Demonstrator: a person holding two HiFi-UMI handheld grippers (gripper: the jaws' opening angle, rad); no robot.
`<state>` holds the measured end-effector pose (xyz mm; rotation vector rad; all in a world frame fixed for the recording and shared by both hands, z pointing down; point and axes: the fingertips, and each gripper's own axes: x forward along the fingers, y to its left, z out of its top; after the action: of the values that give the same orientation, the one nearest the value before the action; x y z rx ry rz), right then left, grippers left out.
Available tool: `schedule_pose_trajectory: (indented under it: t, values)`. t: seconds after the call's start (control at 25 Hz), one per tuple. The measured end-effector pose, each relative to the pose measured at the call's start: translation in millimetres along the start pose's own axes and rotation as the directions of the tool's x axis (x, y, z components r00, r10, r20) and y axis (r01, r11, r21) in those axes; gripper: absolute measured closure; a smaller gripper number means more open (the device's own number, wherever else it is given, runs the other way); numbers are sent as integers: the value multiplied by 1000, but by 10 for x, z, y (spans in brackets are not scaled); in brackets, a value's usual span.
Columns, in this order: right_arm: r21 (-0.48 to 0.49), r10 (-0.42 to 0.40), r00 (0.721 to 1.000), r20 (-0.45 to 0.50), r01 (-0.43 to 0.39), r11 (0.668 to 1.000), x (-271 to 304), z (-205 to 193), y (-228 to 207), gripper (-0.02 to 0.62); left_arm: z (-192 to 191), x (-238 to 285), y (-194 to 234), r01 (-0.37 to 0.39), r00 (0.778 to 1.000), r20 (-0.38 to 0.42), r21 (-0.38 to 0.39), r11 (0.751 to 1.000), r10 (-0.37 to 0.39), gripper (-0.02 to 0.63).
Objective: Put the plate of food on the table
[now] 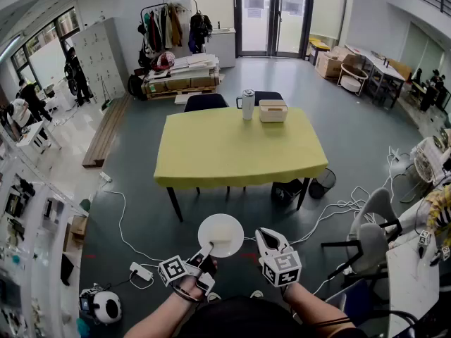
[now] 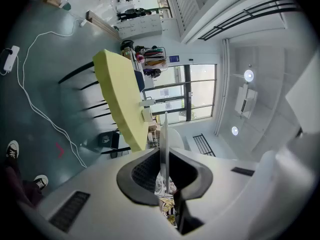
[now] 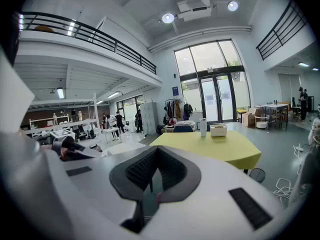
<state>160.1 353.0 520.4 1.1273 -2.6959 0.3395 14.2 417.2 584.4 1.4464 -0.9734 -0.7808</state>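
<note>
Plate: white, seen from above in the head view [image 1: 220,234], carried level in the air over the floor, well apart from the table [image 1: 239,150]. What lies on it is pale and cannot be made out.
Left gripper: [image 1: 205,251] jaws drawn narrow and clamped on the plate's near rim; its own view shows the plate edge-on between the pads.
Right gripper: [image 1: 270,241] just beside the plate, not touching it; jaws close together with nothing between them.
Table: yellow top, mostly bare; a tumbler [image 1: 248,105] and a box [image 1: 273,110] stand at its far edge.
Done: plate picked up and secured in one gripper.
Left: the whole carry across the open floor, the set-down on the near part of the table, and the release.
Risk: judged moderate. The plate hangs from a single rim grip, so any tilt on the way could shift its load.
</note>
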Motion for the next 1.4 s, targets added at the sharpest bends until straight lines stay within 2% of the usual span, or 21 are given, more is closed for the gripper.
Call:
schedule_pose_trajectory:
  t: [0.16,0.28,0.44,0.6,0.76,0.96,1.4]
  values:
    - [-1,-5,1000,-1,5,1000,38,-18,9,584,43,-48,67,-44,999,-1,27,999,44,568]
    - [3,-9,1000,-4,9,1000,63,-12,18,584,63,-47,48,-30,1000,-3,19,999,30,568]
    - [5,-15,1000,-5,15,1000,87,-34,57,584,96,-107,85,-51,999,-2,31,998,51,568]
    - [9,-13,1000,-5,13,1000,102,-37,93,584,108,-125,64,-20,1000,1,8,1000,20,568]
    - [23,-1,1000,15,1,1000,101,2,159,584,140,-193,100,-52,999,2,24,998,52,568]
    - [29,-10,1000,11,10,1000,144,-26,196,584,176,-217,123,-31,1000,0,11,999,31,568]
    - [56,-41,999,-18,42,998,298,-124,355,584,370,-376,229,-58,998,-12,16,998,58,566]
